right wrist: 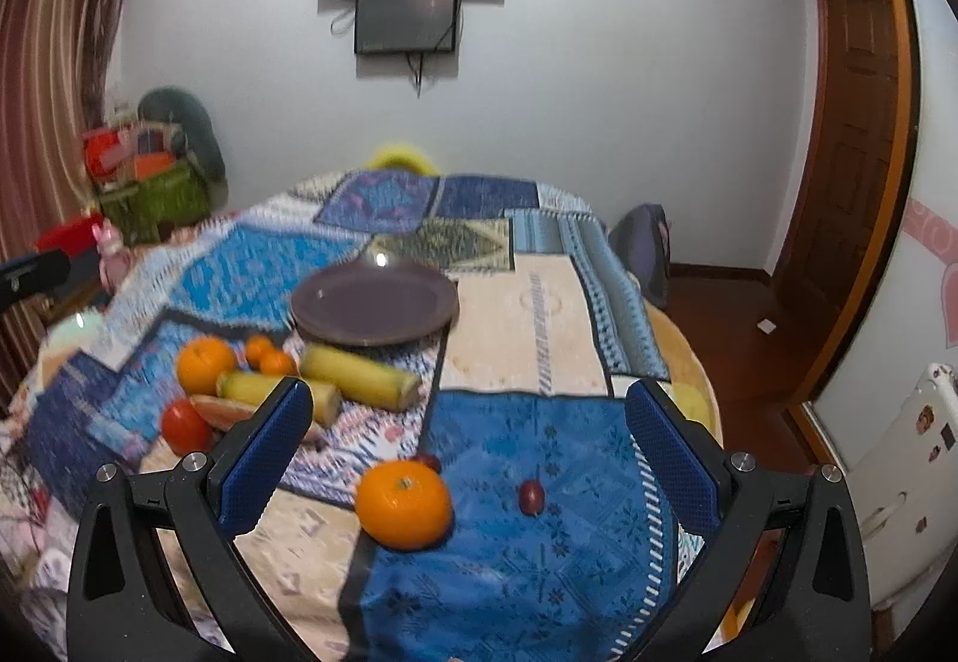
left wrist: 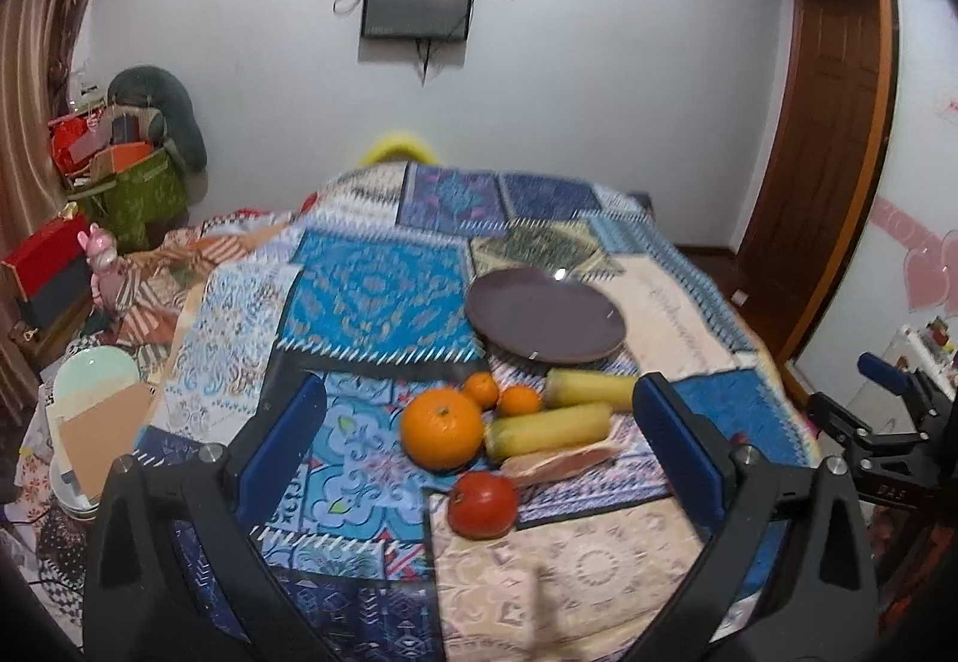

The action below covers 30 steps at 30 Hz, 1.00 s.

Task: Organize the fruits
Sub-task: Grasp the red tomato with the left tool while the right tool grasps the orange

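A dark purple plate [left wrist: 545,316] lies empty on the patchwork cloth; it also shows in the right wrist view [right wrist: 374,309]. Before it lie a big orange [left wrist: 442,427], two small oranges [left wrist: 500,395], two yellow corn pieces [left wrist: 548,428], a pinkish slice [left wrist: 563,461] and a red tomato [left wrist: 482,503]. My left gripper [left wrist: 479,434] is open, fingers either side of this pile. My right gripper [right wrist: 467,434] is open over a separate orange [right wrist: 404,503] and a small red fruit [right wrist: 531,495]. The pile [right wrist: 239,380] lies to its left.
The table drops off at the right edge [right wrist: 694,398], with wood floor and a door [right wrist: 856,171] beyond. Boxes and a green bag [left wrist: 129,183] stand at the far left. Stacked plates and cardboard [left wrist: 96,410] lie left. A white appliance [right wrist: 898,482] stands right.
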Available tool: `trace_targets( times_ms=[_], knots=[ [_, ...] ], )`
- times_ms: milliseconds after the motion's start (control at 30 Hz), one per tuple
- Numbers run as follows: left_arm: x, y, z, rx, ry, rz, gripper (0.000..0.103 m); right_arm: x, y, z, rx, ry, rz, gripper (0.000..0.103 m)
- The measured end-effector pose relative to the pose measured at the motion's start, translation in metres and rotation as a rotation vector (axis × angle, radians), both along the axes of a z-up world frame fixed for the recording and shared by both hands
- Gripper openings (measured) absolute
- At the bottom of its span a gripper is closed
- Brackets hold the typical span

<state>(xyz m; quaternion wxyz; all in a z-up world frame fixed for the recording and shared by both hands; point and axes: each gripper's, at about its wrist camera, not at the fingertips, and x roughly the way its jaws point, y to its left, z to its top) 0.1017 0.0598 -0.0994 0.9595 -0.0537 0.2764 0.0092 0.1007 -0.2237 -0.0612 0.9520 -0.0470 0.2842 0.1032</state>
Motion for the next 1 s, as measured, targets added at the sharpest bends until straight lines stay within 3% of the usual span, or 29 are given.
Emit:
trace_targets(
  times_ms=[333, 567, 700, 833, 1000],
  knots=[
    [0.035, 0.018, -0.052, 0.028, 0.225, -0.020, 0.102, 0.022, 0.006, -0.041, -0.049, 0.157, 0.056, 0.103],
    [0.047, 0.014, -0.084, -0.004, 0.352, -0.094, 0.081, 0.029, 0.014, -0.063, -0.066, 0.225, 0.119, 0.103],
    [0.055, 0.007, -0.093, -0.035, 0.404, -0.132, 0.073, 0.034, 0.017, -0.071, -0.061, 0.255, 0.143, 0.096],
    [0.064, 0.001, -0.104, -0.067, 0.466, -0.176, 0.065, 0.038, 0.017, -0.077, -0.045, 0.285, 0.162, 0.093],
    [0.072, -0.008, -0.117, -0.046, 0.513, -0.194, 0.059, 0.043, 0.019, -0.083, -0.039, 0.318, 0.167, 0.088]
  ],
)
